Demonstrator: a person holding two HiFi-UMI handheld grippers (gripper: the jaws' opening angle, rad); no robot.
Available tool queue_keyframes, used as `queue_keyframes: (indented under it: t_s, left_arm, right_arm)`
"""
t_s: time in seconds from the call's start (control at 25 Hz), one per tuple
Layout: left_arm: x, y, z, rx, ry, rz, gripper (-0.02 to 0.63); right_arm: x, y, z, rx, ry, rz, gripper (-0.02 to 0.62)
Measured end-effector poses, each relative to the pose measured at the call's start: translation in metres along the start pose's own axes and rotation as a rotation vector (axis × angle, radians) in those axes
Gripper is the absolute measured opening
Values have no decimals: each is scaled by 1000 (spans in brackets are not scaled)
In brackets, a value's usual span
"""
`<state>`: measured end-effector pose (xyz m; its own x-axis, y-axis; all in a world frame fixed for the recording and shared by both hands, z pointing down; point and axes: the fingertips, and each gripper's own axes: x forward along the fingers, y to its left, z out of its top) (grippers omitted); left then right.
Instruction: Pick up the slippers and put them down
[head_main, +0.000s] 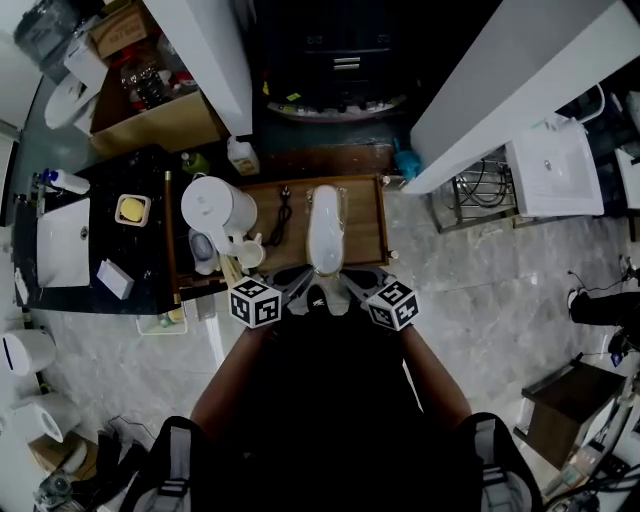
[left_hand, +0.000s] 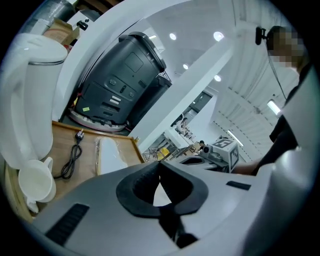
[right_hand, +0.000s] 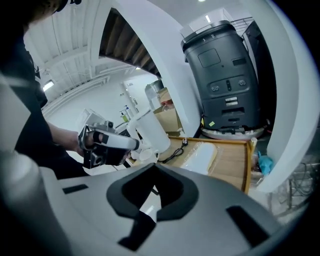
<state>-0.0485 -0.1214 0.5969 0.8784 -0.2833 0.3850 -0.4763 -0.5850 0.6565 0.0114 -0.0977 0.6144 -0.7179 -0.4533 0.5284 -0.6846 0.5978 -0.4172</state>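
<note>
A white pair of slippers (head_main: 325, 228) in a clear wrapper lies lengthwise on a wooden tray (head_main: 365, 215). It also shows as a pale pack in the left gripper view (left_hand: 111, 152) and in the right gripper view (right_hand: 201, 155). My left gripper (head_main: 303, 283) and right gripper (head_main: 347, 283) hang side by side just above the pack's near end. In their own views the left gripper (left_hand: 159, 165) and the right gripper (right_hand: 156, 172) have their dark jaws pressed together with nothing between them. The pack rests on the tray, apart from both.
A white kettle (head_main: 215, 205), a white cup (head_main: 250, 255) and a black power cable (head_main: 282, 215) share the tray's left side. A dark machine (head_main: 340, 60) stands beyond the tray. A black counter with a sink (head_main: 62, 240) is at left, a wire rack (head_main: 470, 190) at right.
</note>
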Motion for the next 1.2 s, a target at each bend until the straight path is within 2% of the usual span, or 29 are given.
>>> queue_keyframes:
  t_s: [0.28,0.48,0.64,1.2]
  left_arm:
    - [-12,-31,-1,47,13,-41,12]
    - [-12,-38,5,103,5,-43,12]
    - [-17,-38,5,96,-8,-43,12]
    - [-21,-45,-6,82,-4,-57,12]
  right_arm:
    - [-17,14,7,-54,-18,6,8]
    - [-24,24,9,-86,-26,14,8]
    - [-22,30,6,-126,-15,19,8]
    - [-24,40,5,-159,-9,22,6]
